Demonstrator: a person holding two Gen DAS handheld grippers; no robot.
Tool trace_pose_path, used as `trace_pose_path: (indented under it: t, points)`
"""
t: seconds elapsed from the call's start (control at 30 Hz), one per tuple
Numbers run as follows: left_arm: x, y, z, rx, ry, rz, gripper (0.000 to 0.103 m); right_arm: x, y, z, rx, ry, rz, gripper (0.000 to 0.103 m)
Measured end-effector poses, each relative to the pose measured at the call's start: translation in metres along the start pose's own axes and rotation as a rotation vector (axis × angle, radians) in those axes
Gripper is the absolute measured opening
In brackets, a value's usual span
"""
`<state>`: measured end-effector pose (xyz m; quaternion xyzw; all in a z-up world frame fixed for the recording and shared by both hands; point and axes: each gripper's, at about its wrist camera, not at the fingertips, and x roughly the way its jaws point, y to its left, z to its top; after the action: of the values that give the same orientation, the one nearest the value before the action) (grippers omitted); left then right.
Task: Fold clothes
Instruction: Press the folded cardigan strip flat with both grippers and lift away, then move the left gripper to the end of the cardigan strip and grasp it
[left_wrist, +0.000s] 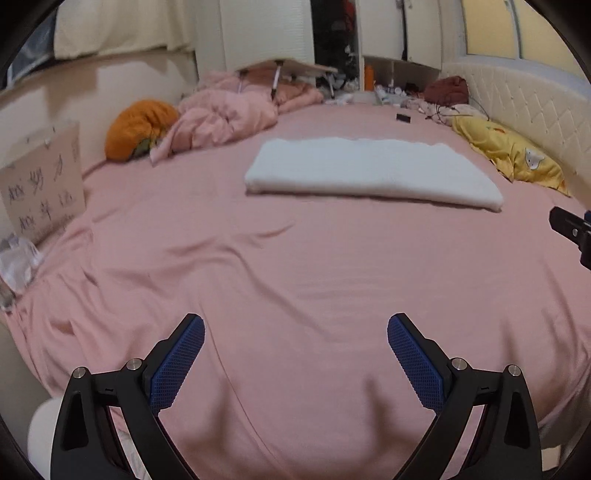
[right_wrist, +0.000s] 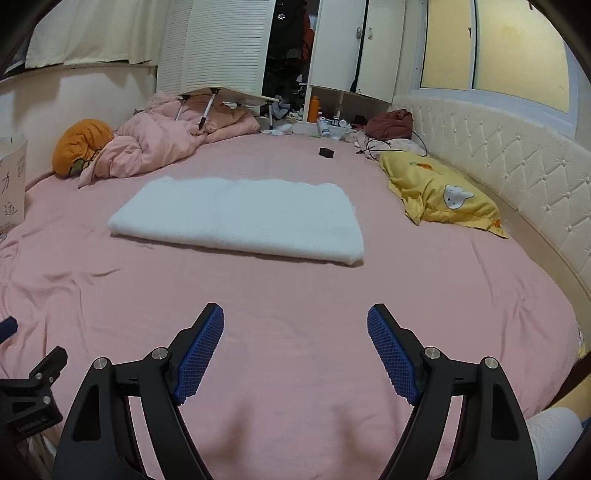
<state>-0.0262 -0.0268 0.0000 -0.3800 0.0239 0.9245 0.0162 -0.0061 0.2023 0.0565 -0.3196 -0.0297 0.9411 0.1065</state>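
At the far left a cardboard sign (left_wrist: 44, 184) leans against the wall, off the working area, and beside it an orange cushion (left_wrist: 138, 127) and a crumpled pink duvet (left_wrist: 221, 114) are heaped at the far edge of the bed, probably pushed there to leave the middle free. The pink sheet (left_wrist: 295, 277) lies open and nearly flat, a soft, wide surface suited to folding. On it, well beyond both claws, rests the white folded cloth (left_wrist: 369, 171), a long neat rectangle with its thick fold towards the cameras; it looks finished, or at least part-way folded, though its fuzzy far edge does not let me count the layers. The left gripper (left_wrist: 295, 354) hangs over bare sheet near the bed's near edge, released, with nothing between its blue pads (left_wrist: 177, 365). The right gripper (right_wrist: 295, 347) is likewise spread wide and empty, over bare sheet and well short of the cloth. Both stand clear of the cloth, as one would after letting go, so that nothing drags it askew. To the right a yellow pillow (right_wrist: 443, 199) lies along the padded headboard (right_wrist: 517, 177).
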Motion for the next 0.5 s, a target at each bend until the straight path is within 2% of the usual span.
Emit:
trace_pose_path:
  t: [0.2,0.4,0.5]
  points:
    - [0.009,0.015,0.002,-0.123,0.058,-0.070,0.100,0.004,-0.003,-0.005,0.021,0.019,0.019,0.080]
    - [0.028,0.033,-0.002,-0.306,0.143,-0.262,0.100,0.023,-0.007,-0.009,0.052,0.066,0.048,0.080]
    - [0.044,0.044,0.005,-0.403,0.175,-0.305,0.100,0.035,-0.010,-0.010,0.088,0.096,0.065,0.080]
